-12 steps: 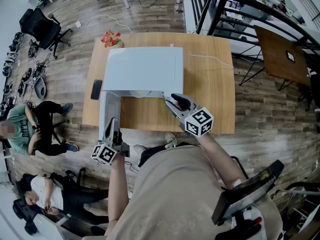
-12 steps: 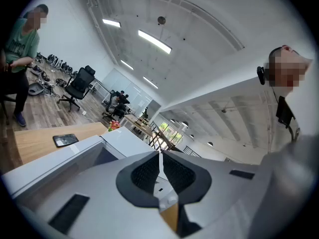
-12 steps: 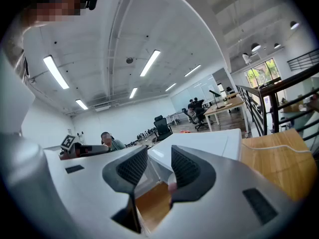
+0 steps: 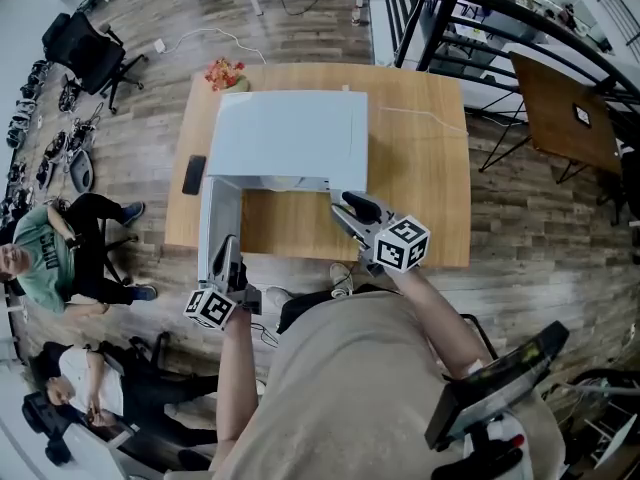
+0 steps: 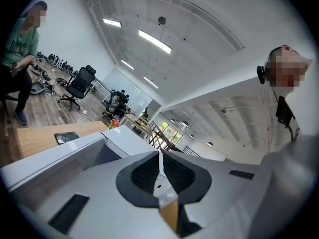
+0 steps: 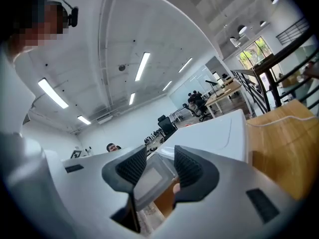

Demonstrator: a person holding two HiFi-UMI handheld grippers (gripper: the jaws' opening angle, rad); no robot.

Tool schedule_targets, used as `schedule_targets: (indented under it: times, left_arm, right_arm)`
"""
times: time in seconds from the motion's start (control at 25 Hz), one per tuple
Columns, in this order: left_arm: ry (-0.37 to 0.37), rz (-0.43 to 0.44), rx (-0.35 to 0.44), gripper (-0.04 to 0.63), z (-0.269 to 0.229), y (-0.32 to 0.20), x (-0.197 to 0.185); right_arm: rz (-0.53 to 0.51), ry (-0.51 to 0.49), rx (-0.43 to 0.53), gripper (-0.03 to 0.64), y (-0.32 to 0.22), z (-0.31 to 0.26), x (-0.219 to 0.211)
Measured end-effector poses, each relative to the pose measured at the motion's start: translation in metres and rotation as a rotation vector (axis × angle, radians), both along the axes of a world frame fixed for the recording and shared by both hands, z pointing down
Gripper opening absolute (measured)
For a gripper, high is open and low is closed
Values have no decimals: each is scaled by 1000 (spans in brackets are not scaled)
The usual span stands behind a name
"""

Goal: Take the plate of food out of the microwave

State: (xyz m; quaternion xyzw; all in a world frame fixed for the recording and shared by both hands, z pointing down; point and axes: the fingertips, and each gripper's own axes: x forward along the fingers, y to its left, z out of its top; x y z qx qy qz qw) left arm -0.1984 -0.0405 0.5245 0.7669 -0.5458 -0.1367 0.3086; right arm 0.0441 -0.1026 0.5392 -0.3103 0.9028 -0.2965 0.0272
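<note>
The white microwave (image 4: 290, 133) stands on a wooden table (image 4: 420, 168) with its door (image 4: 218, 218) swung open toward me on the left. The plate of food is hidden inside. My left gripper (image 4: 228, 253) sits at the door's free end with its jaws together; in the left gripper view the left gripper (image 5: 159, 171) has the door (image 5: 65, 173) running along its left side. My right gripper (image 4: 345, 206) hovers at the microwave's front right corner. In the right gripper view the right gripper (image 6: 155, 168) is a little open, holding nothing, with the grey control panel (image 6: 149, 176) showing behind the gap.
A black phone (image 4: 193, 175) lies at the table's left edge beside the microwave. Red flowers (image 4: 223, 75) stand at the back left corner, and a white cable (image 4: 420, 118) runs across the right side. Two people (image 4: 60, 258) sit on the floor to the left.
The right gripper has shifted only slightly in front of the microwave. The left gripper and the door stay where they were.
</note>
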Motion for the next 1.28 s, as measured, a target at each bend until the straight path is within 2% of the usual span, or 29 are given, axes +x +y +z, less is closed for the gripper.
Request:
schedule_targets:
  times: [0.48, 0.76, 1.04, 1.28]
  left_arm:
    - [-8, -10, -7, 6, 8, 21, 2]
    - [-5, -30, -36, 6, 9, 33, -3]
    - [-8, -21, -57, 6, 20, 33, -22]
    - [1, 50, -95, 6, 32, 14, -26]
  right_arm:
    - [-5, -45, -97, 160, 22, 19, -2]
    - [7, -53, -154, 160, 29, 35, -10]
    - [57, -38, -239, 160, 24, 64, -30]
    - [145, 7, -342, 160, 1, 104, -57]
